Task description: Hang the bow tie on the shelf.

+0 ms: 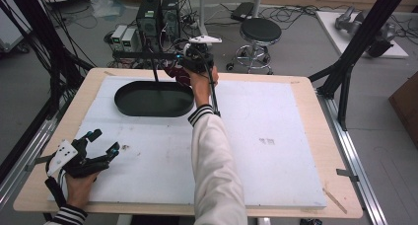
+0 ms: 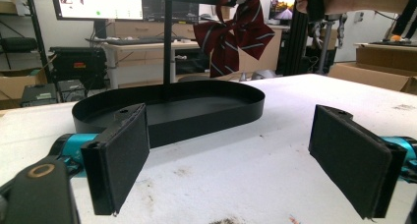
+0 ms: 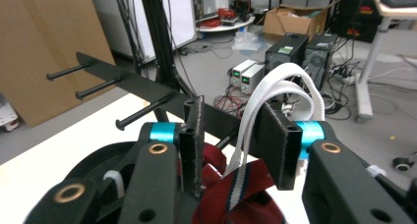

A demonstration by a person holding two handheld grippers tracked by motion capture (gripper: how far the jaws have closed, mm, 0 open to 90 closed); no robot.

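Note:
A dark red striped bow tie (image 2: pixel 236 35) hangs by its white strap (image 3: pixel 287 81) at the black bar with pegs (image 3: pixel 142 89). The bar stands on a post over the black oval tray (image 1: pixel 123 104) at the back of the table. My right gripper (image 1: pixel 194 62) is up at the bar's right end. Its jaws (image 3: pixel 233 106) stand partly apart with the strap loop between them, lying against the right pad, and the bow tie (image 3: pixel 236 194) below. My left gripper (image 1: pixel 106 141) rests open at the front left, jaws (image 2: pixel 231 160) wide and facing the tray (image 2: pixel 172 111), nothing between them.
A white foam board (image 1: pixel 266 141) covers the wooden table. Behind the far edge stand computer cases (image 1: pixel 157 18) and a black stool (image 1: pixel 260 32). Black frame posts (image 1: pixel 362 42) rise at the right and left sides. The person's right sleeve (image 1: pixel 214 170) crosses the table's middle.

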